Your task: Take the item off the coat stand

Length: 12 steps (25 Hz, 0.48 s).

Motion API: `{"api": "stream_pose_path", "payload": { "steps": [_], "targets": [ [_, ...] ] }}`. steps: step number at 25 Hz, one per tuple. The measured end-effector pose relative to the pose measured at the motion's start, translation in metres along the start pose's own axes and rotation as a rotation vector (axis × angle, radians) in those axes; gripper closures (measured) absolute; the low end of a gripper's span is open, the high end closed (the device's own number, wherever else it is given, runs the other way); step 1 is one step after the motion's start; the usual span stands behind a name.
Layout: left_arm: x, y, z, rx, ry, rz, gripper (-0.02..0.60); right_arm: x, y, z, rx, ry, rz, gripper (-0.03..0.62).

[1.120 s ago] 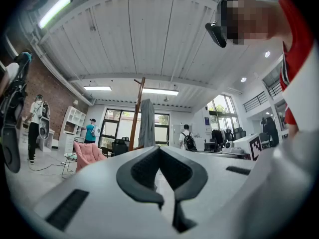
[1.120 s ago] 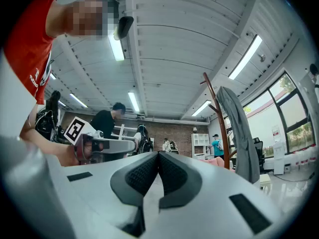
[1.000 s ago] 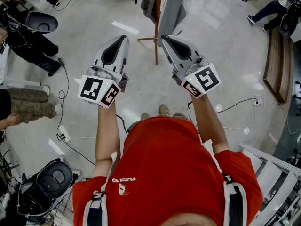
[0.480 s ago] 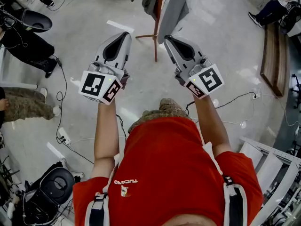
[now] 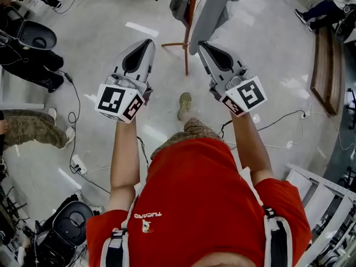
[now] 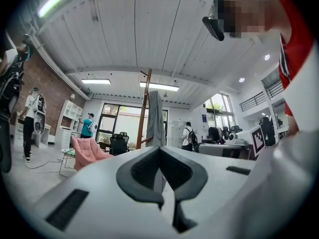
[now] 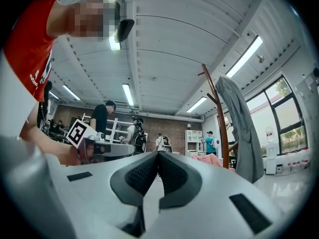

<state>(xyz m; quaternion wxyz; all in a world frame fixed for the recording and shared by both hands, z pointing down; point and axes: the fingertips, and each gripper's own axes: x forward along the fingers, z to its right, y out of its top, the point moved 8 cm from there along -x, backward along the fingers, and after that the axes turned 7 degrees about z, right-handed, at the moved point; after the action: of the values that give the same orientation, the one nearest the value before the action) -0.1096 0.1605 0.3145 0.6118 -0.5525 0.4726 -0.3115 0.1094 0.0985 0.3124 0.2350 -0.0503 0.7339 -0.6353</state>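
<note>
The left gripper (image 6: 159, 152) has its jaws pressed together with nothing between them. The right gripper (image 7: 158, 156) is likewise closed and empty, and both point forward. Just beyond their tips the wooden coat stand (image 5: 187, 63) rises from the pale floor (image 5: 267, 65). A long grey garment (image 5: 210, 7) hangs from the stand's upper pegs on the side nearer the right gripper. The step in hand looks like the approach. To do it well, part the jaws before arriving and pinch the cloth high, close to its peg. Lift upward first and only then draw the garment away, so the slim stand isn't dragged over.
</note>
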Motion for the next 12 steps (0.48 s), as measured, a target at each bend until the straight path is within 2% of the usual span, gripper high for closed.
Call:
{"api": "stream_pose_path", "payload": {
  "steps": [7,12],
  "targets": [
    [0.057,-0.021,-0.051,0.031,0.006,-0.039,0.572,0.046,-0.032,0.062,-0.028,-0.001,0.002,0.569],
    [0.103,-0.052,-0.087,0.049,0.004,-0.090,0.571,0.073,-0.059,0.113,0.000,0.000,-0.016,0.569]
  ]
}}
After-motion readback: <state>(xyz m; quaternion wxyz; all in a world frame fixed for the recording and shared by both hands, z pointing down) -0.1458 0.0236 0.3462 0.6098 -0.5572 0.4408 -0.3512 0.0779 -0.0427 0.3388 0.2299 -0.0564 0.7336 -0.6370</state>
